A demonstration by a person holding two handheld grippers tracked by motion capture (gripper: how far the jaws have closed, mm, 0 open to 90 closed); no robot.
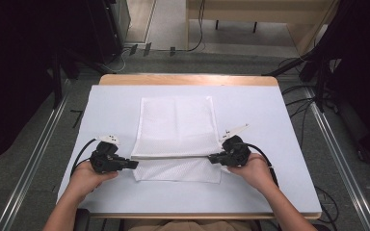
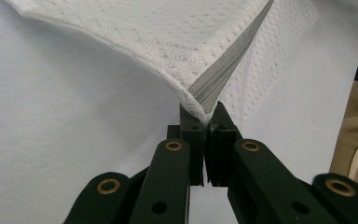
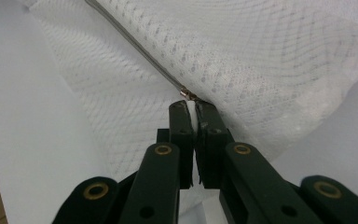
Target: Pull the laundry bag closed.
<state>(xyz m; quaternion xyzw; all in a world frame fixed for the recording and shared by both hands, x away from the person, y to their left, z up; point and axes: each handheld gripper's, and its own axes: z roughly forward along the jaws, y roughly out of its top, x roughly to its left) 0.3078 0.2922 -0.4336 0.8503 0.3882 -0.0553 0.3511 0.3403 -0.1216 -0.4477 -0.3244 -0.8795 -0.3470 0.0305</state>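
Two black tongs grip a white mesh zippered bag at frame centre. The left tongs pinch its zipper-end corner; the right tongs clamp the opposite zipper end above the white worktop.

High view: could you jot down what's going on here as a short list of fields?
Surface: white table top
Item: white mesh bag with a grey zipper
Left gripper: shut on the bag's zipper-edge corner
Right gripper: shut on the opposite corner, beside the metal zipper pull
Bag state: zipper edge lifted between both grippers, far part flat on the table
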